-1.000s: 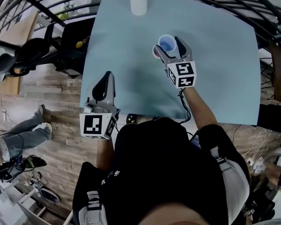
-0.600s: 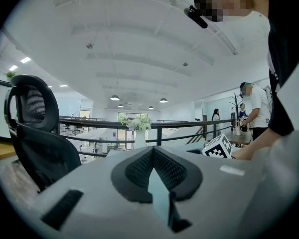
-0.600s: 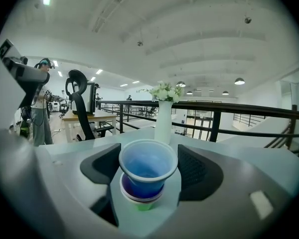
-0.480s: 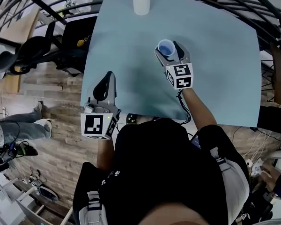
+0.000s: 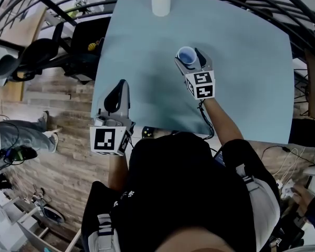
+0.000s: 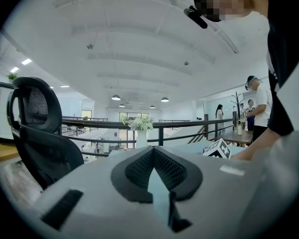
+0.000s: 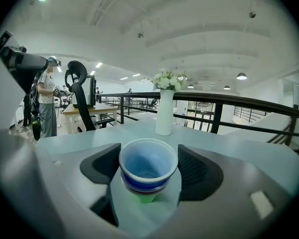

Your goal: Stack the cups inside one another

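Blue cup point(image 7: 148, 164) is nested atop a green-based stack point(image 7: 146, 189), pinched by right gripper point(image 5: 188, 58) jaws — left gripper point(image 6: 152, 152) jaws pressed together, nothing held.

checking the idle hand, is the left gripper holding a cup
No, the left gripper has its jaws together with nothing between them; the stacked cups sit between the right gripper's jaws.

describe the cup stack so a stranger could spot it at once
On the pale blue table, find the white vase at the far edge, then come nearer to the right gripper. Between its fingers stands the cup stack: a blue cup on top, green showing at the bottom, the only cups there.
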Tool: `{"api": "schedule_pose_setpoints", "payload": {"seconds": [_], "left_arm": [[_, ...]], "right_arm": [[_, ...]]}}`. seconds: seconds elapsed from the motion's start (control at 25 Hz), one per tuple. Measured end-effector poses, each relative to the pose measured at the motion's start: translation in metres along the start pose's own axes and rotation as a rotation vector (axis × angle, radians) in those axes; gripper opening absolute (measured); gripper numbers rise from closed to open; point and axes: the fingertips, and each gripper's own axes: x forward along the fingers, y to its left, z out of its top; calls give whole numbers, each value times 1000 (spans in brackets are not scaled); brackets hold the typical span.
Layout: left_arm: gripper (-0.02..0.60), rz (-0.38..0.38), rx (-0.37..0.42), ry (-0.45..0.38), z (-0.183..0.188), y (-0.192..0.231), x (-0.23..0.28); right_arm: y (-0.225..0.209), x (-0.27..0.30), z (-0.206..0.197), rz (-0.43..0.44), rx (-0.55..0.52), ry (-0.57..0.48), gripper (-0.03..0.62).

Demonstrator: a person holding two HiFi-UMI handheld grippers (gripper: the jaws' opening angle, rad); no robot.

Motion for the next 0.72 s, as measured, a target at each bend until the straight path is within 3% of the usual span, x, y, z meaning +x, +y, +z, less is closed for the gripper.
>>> {"api": "schedule_pose_setpoints", "payload": {"seconds": [0.72], "left_arm": [[-8,12,-3,-10,0,2,-6]], "right_arm": [[-2,3,-22,-17,24,65,374]]}}
